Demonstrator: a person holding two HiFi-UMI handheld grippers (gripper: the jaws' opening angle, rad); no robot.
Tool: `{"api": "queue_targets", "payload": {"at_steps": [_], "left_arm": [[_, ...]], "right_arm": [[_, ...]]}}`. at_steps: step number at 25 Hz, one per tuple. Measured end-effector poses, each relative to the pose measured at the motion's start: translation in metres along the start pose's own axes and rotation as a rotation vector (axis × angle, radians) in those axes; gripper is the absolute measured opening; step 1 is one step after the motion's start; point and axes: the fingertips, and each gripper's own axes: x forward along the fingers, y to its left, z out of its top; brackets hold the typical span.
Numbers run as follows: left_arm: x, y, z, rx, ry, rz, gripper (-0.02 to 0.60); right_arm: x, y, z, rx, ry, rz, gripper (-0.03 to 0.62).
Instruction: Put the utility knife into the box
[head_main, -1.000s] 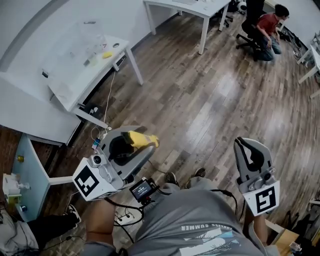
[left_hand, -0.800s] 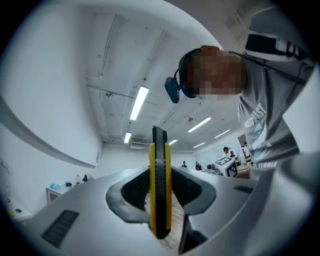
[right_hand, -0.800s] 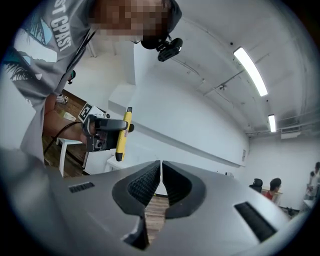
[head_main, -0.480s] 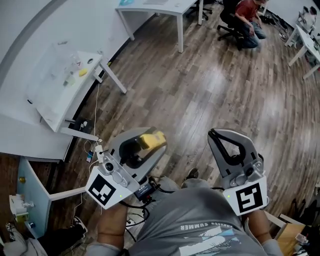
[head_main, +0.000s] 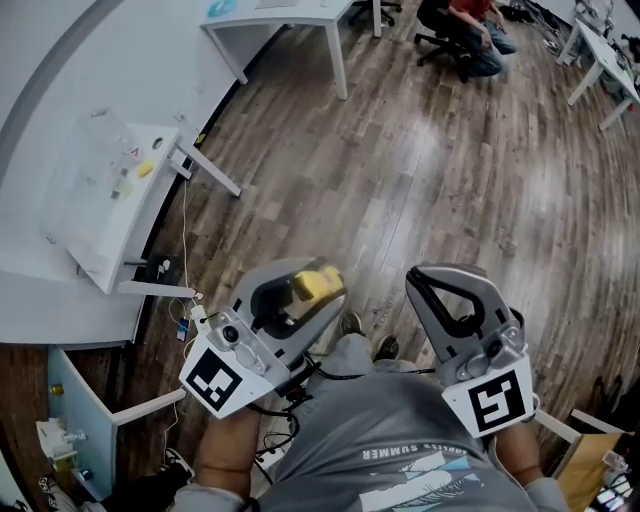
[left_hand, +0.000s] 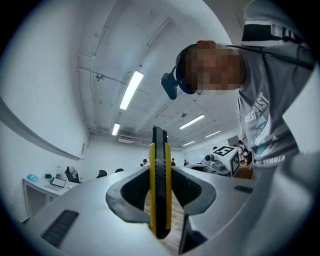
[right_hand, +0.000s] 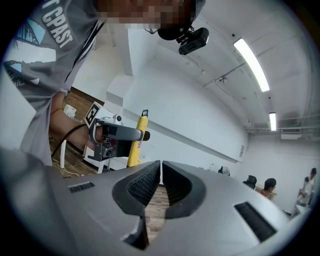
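The utility knife (left_hand: 159, 190) sits edge-on between the jaws of the left tool (head_main: 322, 283), which are clamped on its yellow-and-black body. It is held close to the person's torso, above the wood floor (head_main: 430, 170). The right tool (right_hand: 160, 175) has its jaws pressed together on nothing. The box is probably the clear container (head_main: 100, 160) on the white counter (head_main: 75, 235), well apart to the left. For a good carry, squeeze firmly, bring the knife over the opening, and lower it inside before letting go. The right tool could steady the container.
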Motion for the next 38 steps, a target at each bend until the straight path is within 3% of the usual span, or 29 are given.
{"api": "queue_targets", "payload": {"at_steps": [8,12,19,24,32,38], "left_arm": [[0.023,0.047,-0.006,-0.032,-0.048,-0.086,0.137],[0.032,0.075,-0.016,-0.089,-0.062,-0.109,0.137],[0.080,0.094,-0.041,-0.113,-0.023,-0.129,0.137],[0.139,0.101,-0.051,-0.130,0.002,-0.100,0.137],[0.217,0.108,-0.065,-0.090,0.024,-0.044,0.137],[0.247,0.152,-0.075,-0.060,0.041,-0.045,0.137]], "right_arm": [[0.031,-0.028,0.001,-0.014,0.039,-0.056,0.023],[0.045,-0.041,-0.011,0.013,0.070,-0.088,0.023],[0.041,-0.093,-0.044,0.039,0.081,-0.124,0.023],[0.031,-0.150,-0.065,0.054,0.067,-0.108,0.023],[0.021,-0.232,-0.104,0.097,0.037,-0.099,0.023],[0.060,-0.274,-0.116,0.103,0.026,-0.100,0.023]]}}
